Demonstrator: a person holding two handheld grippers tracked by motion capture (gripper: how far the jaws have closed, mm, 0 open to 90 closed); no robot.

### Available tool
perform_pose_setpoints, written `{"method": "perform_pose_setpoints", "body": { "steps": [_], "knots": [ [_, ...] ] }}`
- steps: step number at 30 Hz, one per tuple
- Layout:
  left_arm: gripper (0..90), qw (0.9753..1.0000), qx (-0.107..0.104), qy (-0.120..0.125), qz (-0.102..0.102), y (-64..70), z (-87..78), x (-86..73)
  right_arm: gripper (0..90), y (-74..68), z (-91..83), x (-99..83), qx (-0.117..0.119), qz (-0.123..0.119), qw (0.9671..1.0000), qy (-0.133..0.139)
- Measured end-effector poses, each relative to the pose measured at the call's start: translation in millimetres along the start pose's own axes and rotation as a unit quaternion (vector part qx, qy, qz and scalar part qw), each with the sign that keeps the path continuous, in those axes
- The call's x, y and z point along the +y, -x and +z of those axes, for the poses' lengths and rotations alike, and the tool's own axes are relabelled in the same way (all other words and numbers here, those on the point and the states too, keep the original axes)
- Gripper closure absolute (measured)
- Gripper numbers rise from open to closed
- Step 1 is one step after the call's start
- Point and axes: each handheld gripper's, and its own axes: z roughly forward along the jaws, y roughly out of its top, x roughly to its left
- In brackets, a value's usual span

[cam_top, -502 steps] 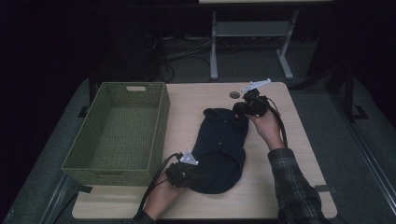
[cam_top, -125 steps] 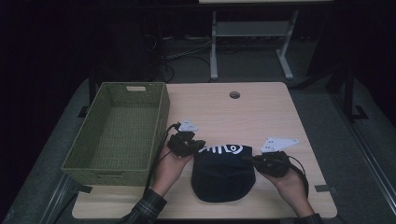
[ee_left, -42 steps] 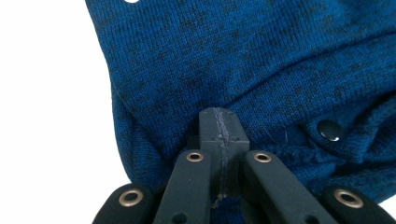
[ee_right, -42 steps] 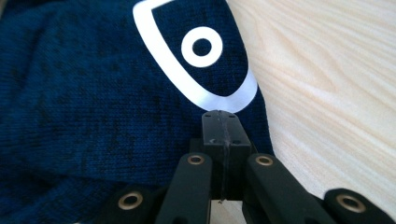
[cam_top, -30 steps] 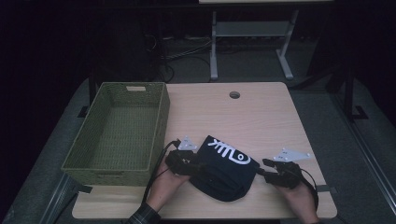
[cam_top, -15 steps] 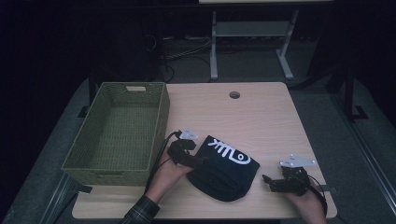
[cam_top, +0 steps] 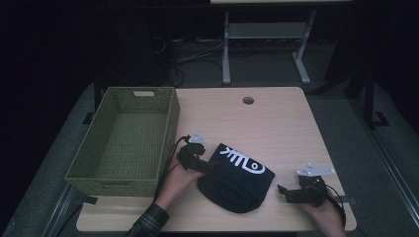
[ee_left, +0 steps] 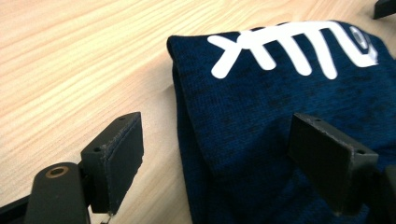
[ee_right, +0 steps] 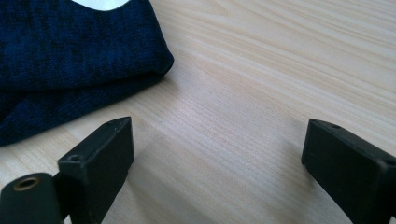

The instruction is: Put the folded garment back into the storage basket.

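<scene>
Folded navy garment (cam_top: 236, 178) on pale wood table (cam_top: 276, 123), both claws gaping, left claw (cam_top: 206, 167) at its edge, dark room

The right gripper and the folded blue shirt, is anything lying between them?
No. Between the right gripper and the folded blue shirt there is just bare wooden table, seen in the right gripper view and the high view.

A pale wooden table (cam_top: 276, 123) stands on grey floor (cam_top: 346, 113) in a dark room, a white-legged desk (cam_top: 267, 39) behind.
</scene>
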Motion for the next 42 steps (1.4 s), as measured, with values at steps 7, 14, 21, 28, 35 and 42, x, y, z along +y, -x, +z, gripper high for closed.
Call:
{"method": "perform_pose_setpoints", "body": {
  "steps": [7,14,21,28,35,42],
  "knots": [
    [18.2,1.0000,-0.002,-0.007,0.001,-1.7,10.2,-4.0,8.7,0.0,0.1,0.1,0.000,0.000,1.0000,0.000],
    [18.0,0.9998,0.001,-0.015,0.015,0.6,17.0,-10.1,8.7,0.0,0.2,0.2,0.001,-0.001,1.0000,0.000],
    [22.6,0.9998,-0.015,-0.015,0.003,-0.7,19.3,-15.1,8.7,0.0,0.2,0.1,0.001,-0.001,1.0000,0.000],
    [32.7,0.9992,-0.037,-0.012,-0.005,-2.9,19.7,-17.6,8.7,0.0,0.2,0.1,0.001,-0.001,1.0000,0.000],
    [41.6,0.9983,-0.056,-0.009,-0.013,-3.7,19.5,-18.2,8.7,0.0,0.2,0.1,0.001,-0.001,1.0000,0.000],
    [53.5,0.9970,-0.073,-0.015,-0.019,-4.4,19.9,-17.5,8.7,0.0,0.2,0.1,0.001,-0.001,1.0000,0.000]
  ]
}}
